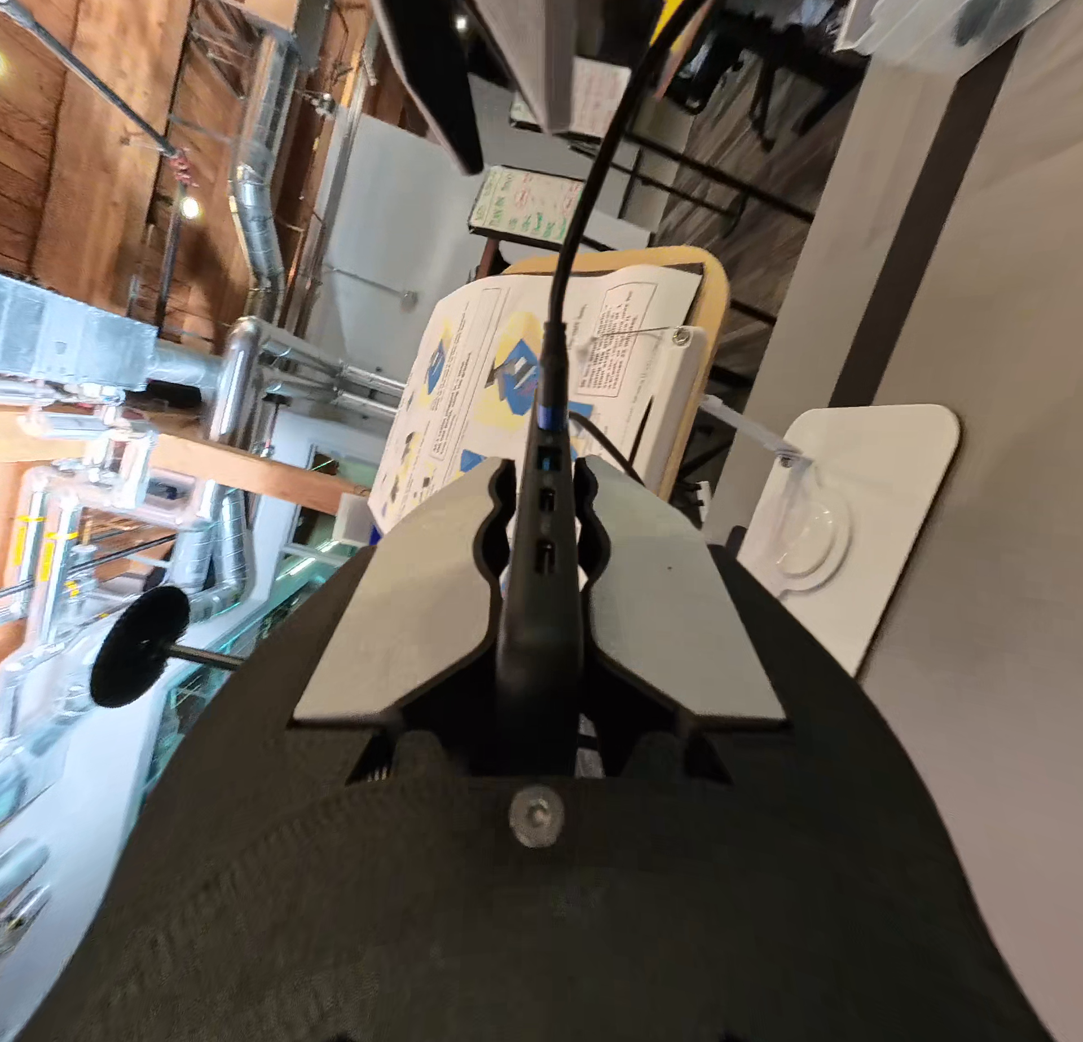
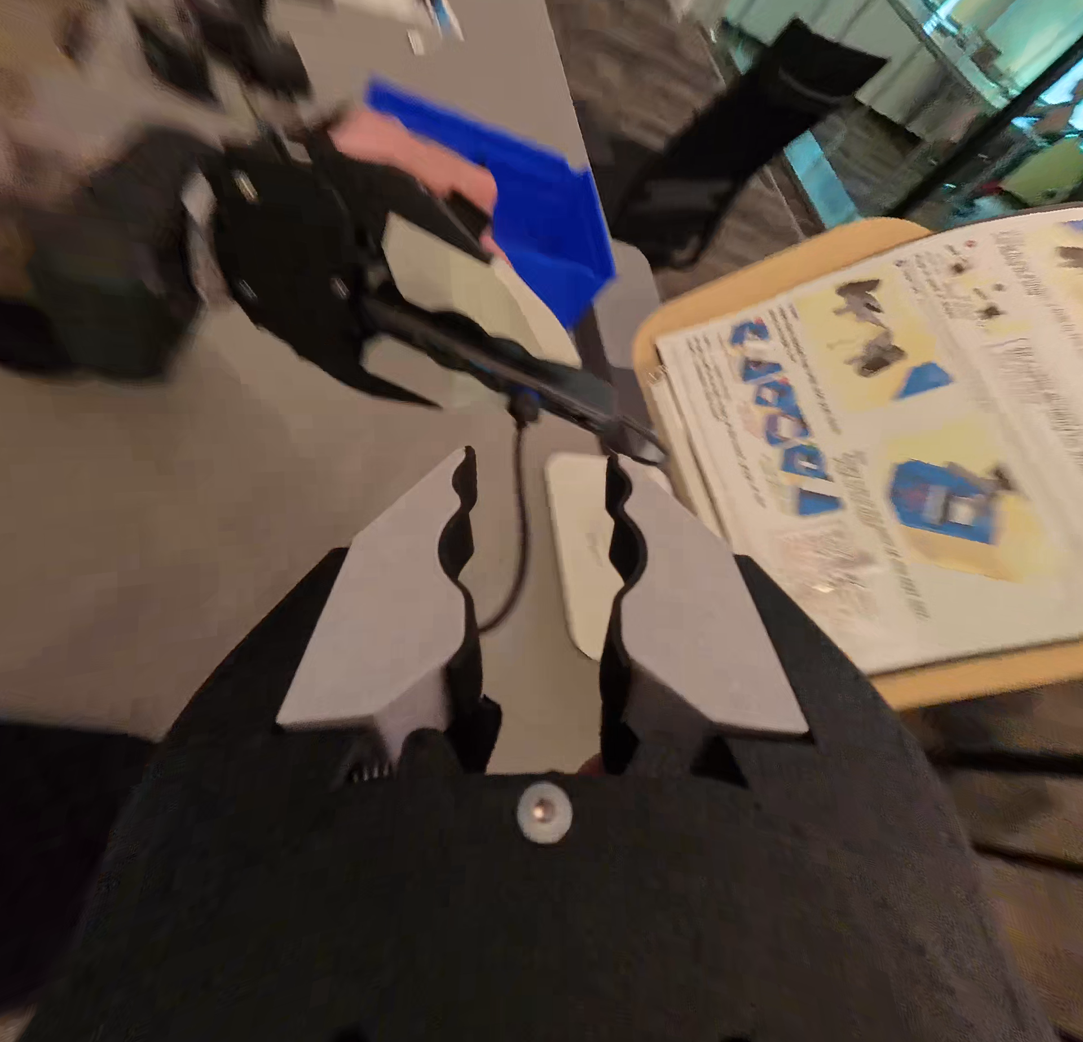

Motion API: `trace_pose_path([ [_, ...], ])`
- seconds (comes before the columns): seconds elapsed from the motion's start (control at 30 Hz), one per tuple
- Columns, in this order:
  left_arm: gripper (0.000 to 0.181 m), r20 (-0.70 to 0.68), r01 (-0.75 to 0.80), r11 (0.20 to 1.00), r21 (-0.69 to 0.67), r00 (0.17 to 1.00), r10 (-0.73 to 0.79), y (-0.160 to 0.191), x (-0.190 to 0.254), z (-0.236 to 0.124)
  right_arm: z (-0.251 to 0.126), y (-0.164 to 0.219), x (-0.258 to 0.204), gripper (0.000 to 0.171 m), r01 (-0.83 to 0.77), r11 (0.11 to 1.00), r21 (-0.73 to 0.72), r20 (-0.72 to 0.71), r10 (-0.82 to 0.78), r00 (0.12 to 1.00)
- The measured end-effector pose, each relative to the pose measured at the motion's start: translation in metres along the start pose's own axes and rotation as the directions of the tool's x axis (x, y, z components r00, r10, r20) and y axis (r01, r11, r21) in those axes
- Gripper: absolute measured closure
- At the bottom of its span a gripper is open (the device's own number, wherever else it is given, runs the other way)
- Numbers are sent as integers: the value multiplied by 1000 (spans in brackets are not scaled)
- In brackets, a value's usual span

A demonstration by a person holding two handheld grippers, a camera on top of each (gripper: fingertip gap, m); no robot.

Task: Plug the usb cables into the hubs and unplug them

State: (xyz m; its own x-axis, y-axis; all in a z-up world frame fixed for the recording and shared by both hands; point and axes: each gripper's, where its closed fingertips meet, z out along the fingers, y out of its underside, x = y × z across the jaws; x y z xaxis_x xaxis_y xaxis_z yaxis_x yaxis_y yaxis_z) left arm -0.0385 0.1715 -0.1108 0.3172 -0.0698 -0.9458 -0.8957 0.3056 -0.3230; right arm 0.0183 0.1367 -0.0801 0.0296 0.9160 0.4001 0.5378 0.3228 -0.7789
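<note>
USB hub (image 1: 542,545), black and slim, sits clamped between the fingers of the left hand-held gripper (image 1: 540,469), its row of ports facing the left wrist camera. One black cable (image 1: 592,194) is plugged into the port nearest the hub's far end, a blue collar showing at the plug, and it arcs up and away across the frame. The ports closer to the camera look unoccupied. Over in the right wrist view, that left hand-held gripper (image 2: 469,334) hangs above the grey tabletop (image 2: 176,486) with the hub (image 2: 557,381) sticking out toward the lower right, a person's hand (image 2: 422,164) wrapped around its handle, everything badly smeared by blur. From the hub the cable (image 2: 518,533) drops down and curls onto the tabletop, passing right between the fingers of the right hand-held gripper (image 2: 539,457), which are spread apart and gripping nothing. A white rounded pad (image 2: 580,545) lies on the tabletop just beyond the right finger; the left wrist view shows that same white pad (image 1: 879,516) carrying a clear plastic fitting. A wooden board (image 2: 732,276) with a printed instruction sheet (image 2: 879,457) stands to the right, the hub's tip close by its edge. A blue bin (image 2: 527,205) sits behind the left hand-held gripper.
</note>
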Motion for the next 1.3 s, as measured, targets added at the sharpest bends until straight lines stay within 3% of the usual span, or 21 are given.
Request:
trace_pose_path([
  [0.17,162,47,-43,998,-35,998,45,4,1,6,15,-3,6,136,-317,924,216,14,322,947],
  [0.4,162,47,-39,999,-20,998,40,2,5,9,47,6,-3,142,-392,856,336,35,404,914],
  [0.73,162,52,-39,999,-16,998,40,1,7,11,54,8,-2,149,-433,797,421,57,453,890],
  [0.83,162,49,-38,999,-20,998,39,1,8,12,54,7,-5,158,-425,798,427,60,444,894],
  [1.3,161,44,-50,998,38,998,48,-7,10,11,55,6,-6,158,-406,801,440,59,425,903],
])
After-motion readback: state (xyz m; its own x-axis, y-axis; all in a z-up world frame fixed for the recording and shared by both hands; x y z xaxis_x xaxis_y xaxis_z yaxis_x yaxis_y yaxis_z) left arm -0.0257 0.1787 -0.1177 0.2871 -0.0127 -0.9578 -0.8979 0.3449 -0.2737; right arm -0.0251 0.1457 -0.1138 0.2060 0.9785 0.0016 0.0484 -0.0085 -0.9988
